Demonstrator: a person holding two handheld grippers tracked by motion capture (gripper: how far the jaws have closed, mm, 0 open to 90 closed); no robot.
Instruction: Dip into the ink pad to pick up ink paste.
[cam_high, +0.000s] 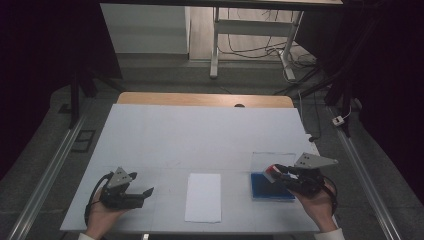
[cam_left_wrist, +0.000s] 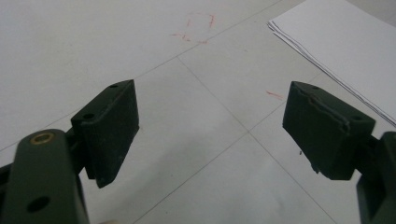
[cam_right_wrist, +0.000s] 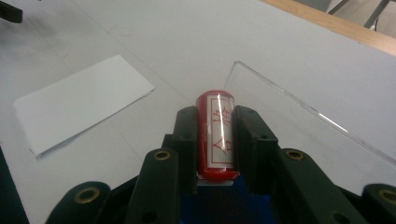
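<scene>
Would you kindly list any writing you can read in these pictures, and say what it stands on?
Red characters on the white label of the red stamp, held in the right gripper: seen sideways and under glare, not readable.
Faint red pen marks on the table sheet: scribbles, no words.
Nothing else carries text.

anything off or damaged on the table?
Nothing spilled or askew. Only oddities: faint red pen marks on the white table cover, and the left claw's right pad has a ragged, worn top edge.
</scene>
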